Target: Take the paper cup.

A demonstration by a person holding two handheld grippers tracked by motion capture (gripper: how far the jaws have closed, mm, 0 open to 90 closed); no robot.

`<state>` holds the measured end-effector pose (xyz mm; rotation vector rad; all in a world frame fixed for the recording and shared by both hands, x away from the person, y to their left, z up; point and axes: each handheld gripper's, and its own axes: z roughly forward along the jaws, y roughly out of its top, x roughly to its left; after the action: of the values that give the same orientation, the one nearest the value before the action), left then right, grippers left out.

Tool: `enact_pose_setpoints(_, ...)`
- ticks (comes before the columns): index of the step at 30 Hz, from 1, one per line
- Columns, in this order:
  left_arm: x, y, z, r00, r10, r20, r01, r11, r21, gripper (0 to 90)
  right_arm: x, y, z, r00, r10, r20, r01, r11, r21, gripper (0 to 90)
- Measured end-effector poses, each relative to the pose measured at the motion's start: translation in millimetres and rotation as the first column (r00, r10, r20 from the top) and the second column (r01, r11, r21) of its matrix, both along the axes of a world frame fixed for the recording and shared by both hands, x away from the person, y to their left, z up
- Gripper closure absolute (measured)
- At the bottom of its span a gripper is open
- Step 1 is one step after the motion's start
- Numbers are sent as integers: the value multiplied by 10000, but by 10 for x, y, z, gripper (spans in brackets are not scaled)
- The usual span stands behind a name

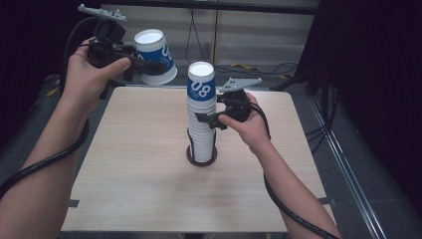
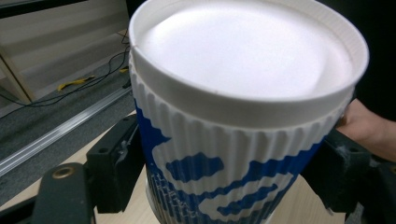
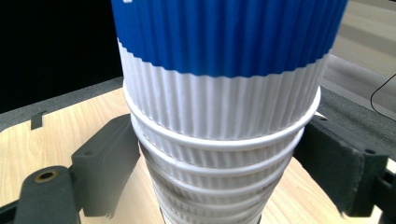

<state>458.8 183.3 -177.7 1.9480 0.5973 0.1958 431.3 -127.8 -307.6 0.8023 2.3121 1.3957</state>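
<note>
Left gripper (image 1: 144, 64) raised above the table's far-left corner, jaws closed on a single blue-and-white ribbed cup (image 1: 155, 56), upside down and tilted, white base toward the camera; in the left gripper view the cup (image 2: 243, 116) sits squarely between both pads. Right gripper (image 1: 211, 119) at the cup stack (image 1: 201, 117), jaws set around its upper middle and pressing the ribbed sides, holding it steady. Stack stands inverted in a dark ring base (image 1: 201, 158) at mid-table (image 1: 124, 174); right gripper view has nested rims (image 3: 219, 140) between the jaws. Step judged: one cup is off the stack, well apart from it, up and left. Next move likely calls for carrying the cup clear and setting it down on open tabletop, stack kept braced against tipping.
</note>
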Motion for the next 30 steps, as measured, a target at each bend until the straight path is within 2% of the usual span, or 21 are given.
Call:
enact_pose_setpoints(6, -16, 60, -165, 9999, 63, -114, -60, 9996, 281, 215, -29, -26, 7, 9999, 41, 96, -41, 10000, 25, 130)
enact_pose_setpoints(7, -19, 74, -220, 9999, 51, -145, -46, 9995, 328, 215, -50, -54, 20, 9998, 52, 201, -56, 9997, 220, 128)
enact_pose_setpoints(11, -23, 93, -321, 9998, 75, -206, -66, 9990, 432, 216, -93, -101, 62, 9996, 112, 271, -125, 9989, 450, 127)
enact_pose_setpoints(15, -44, 92, -398, 9998, 63, -180, -53, 9984, 560, 216, -130, -128, 65, 9995, 58, 311, -67, 9996, 277, 126)
enact_pose_setpoints(21, -102, 80, -521, 9998, -32, -186, 44, 9979, 651, 215, -173, -192, 4, 9996, 62, 267, -69, 9997, 238, 126)
enact_pose_setpoints(24, -138, 101, -627, 9998, -50, -176, 64, 9969, 782, 216, -231, -262, -70, 9998, 166, 111, -170, 9989, 428, 126)
enact_pose_setpoints(26, -149, 103, -659, 9997, -47, -258, 65, 9973, 730, 215, -244, -271, -87, 9998, 182, 99, -186, 9990, 402, 126)
enact_pose_setpoints(30, -174, 126, -784, 9994, 27, -345, 6, 9955, 947, 215, -317, -309, -193, 9996, 290, 3, -290, 9985, 471, 126)
